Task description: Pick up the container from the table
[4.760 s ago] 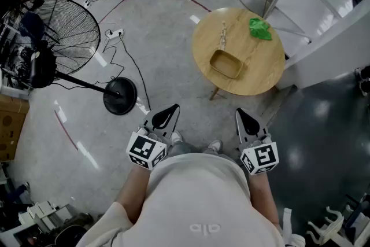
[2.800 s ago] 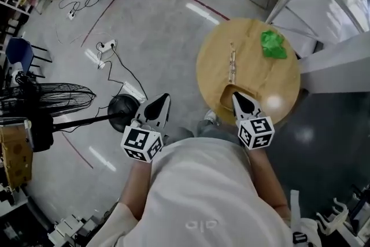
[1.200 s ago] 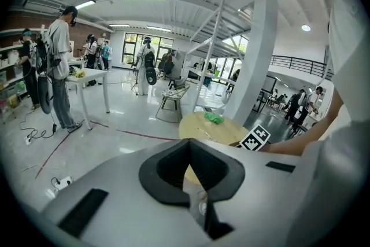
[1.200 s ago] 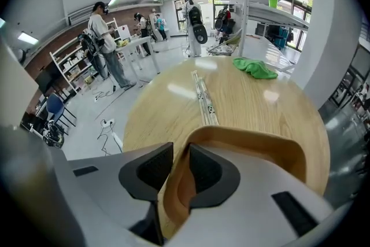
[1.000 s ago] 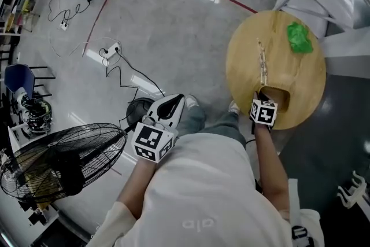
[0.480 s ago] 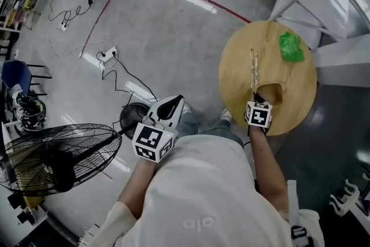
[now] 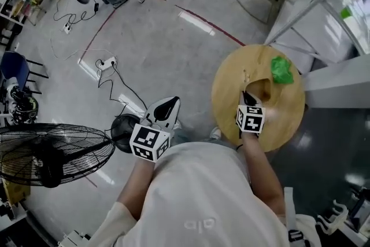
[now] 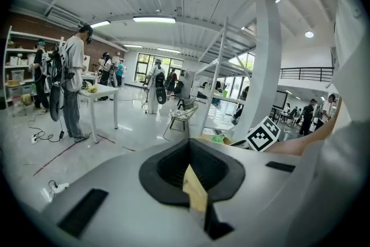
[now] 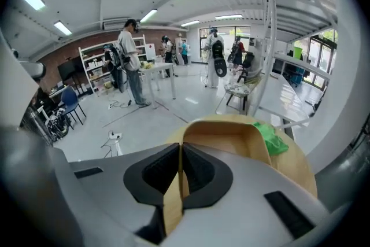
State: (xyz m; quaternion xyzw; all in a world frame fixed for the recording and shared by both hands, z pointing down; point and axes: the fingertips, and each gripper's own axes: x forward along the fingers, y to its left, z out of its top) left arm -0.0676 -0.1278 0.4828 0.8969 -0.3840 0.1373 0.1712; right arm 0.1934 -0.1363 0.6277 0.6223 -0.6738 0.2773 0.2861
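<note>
The wooden container [image 7: 261, 89] [image 9: 230, 137], a shallow light-wood tray, hangs just above the round wooden table [image 7: 226, 96] [image 9: 296, 169]. My right gripper [image 7: 244, 95] [image 9: 179, 153] has just been closing and is shut on the container's near wall, which stands as a thin strip between the jaws. My left gripper [image 7: 173, 101] [image 8: 188, 150] hovers over the floor to the table's left, jaws together, holding nothing.
A crumpled green thing [image 7: 281, 69] [image 9: 272, 139] and a thin wooden stick [image 7: 245, 74] lie on the table. A standing fan [image 7: 52, 153] is at my left, a power strip with cables [image 7: 106, 62] beyond it. A white frame [image 7: 324, 20] borders the right.
The right gripper's jaws have closed on the container's wall and lifted it off the table top. The left gripper has risen a little.
</note>
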